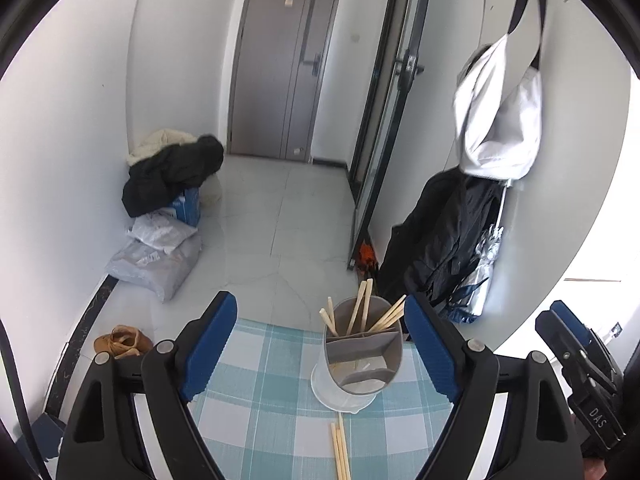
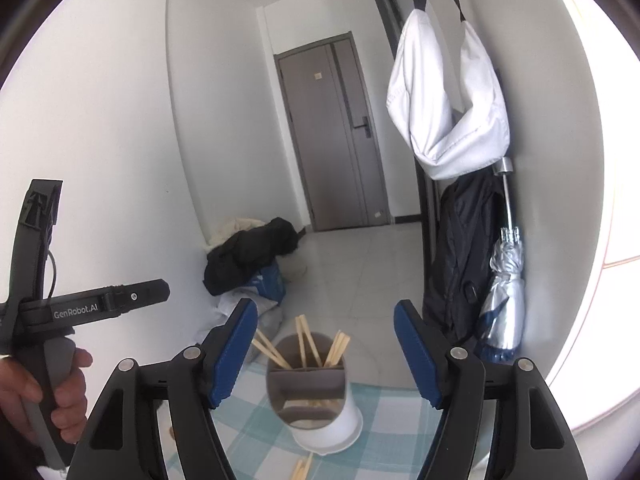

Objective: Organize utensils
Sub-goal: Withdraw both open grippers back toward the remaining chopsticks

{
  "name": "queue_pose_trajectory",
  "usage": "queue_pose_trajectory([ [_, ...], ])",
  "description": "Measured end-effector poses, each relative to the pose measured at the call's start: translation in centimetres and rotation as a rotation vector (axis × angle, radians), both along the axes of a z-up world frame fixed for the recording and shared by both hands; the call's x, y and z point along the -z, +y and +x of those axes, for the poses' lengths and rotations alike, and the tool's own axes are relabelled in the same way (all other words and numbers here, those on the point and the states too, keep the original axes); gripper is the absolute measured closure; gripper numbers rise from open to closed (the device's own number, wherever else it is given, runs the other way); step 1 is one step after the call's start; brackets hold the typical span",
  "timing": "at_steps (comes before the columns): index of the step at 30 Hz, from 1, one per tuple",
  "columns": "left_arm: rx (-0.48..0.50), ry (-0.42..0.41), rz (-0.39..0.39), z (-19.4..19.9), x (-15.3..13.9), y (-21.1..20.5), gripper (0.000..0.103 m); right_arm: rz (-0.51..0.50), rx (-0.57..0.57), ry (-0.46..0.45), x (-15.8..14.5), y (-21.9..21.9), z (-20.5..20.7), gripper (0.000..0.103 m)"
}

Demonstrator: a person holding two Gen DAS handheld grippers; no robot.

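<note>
A white and grey utensil holder (image 1: 362, 360) with divided compartments stands on the blue checked tablecloth (image 1: 260, 408). Several wooden chopsticks (image 1: 362, 312) stand in its far compartment. Loose chopsticks (image 1: 340, 450) lie on the cloth just in front of it. My left gripper (image 1: 320, 348) is open and empty, its blue pads (image 1: 210, 348) apart, the holder between them toward the right pad. My right gripper (image 2: 326, 354) is open and empty above the same holder (image 2: 316, 396), with chopsticks (image 2: 304, 344) standing in it and loose chopsticks (image 2: 302, 468) below.
The table's far edge drops to a tiled floor with bags and a dark coat (image 1: 172, 176) at the left wall. Coats and a folded umbrella (image 2: 502, 300) hang at the right wall. The right gripper's body (image 1: 580, 364) shows in the left wrist view.
</note>
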State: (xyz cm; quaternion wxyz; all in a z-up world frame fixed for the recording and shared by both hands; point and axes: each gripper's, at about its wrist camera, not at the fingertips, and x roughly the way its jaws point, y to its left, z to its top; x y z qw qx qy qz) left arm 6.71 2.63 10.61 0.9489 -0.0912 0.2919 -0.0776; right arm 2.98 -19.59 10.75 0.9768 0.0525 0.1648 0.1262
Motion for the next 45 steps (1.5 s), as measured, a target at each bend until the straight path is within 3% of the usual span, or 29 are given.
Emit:
queue_pose_trajectory([
  [12,-0.039,-0.089,0.030,-4.9,1.7,-0.7,0.020,-0.025,-0.003,-0.043,3.4,0.8,-5.8,0.023],
  [16,-0.050,-0.088,0.045,-5.7,3.2,-0.9,0.011,-0.042,-0.001,-0.037,5.0,1.1,-6.9,0.021],
  [19,-0.051,-0.085,0.056,-6.1,4.4,-1.1,0.010,-0.052,0.000,-0.021,6.3,1.2,-7.4,0.020],
  [25,-0.052,-0.052,0.080,-6.3,7.1,-1.3,0.010,-0.050,-0.003,0.061,9.2,1.2,-7.5,0.014],
  [40,-0.047,0.103,0.061,-3.7,12.6,-0.6,0.010,-0.062,0.026,0.277,14.8,1.2,-4.7,0.014],
  [45,-0.087,0.148,0.068,-2.9,13.7,0.9,0.010,-0.093,0.026,0.359,16.9,1.7,-3.4,0.014],
])
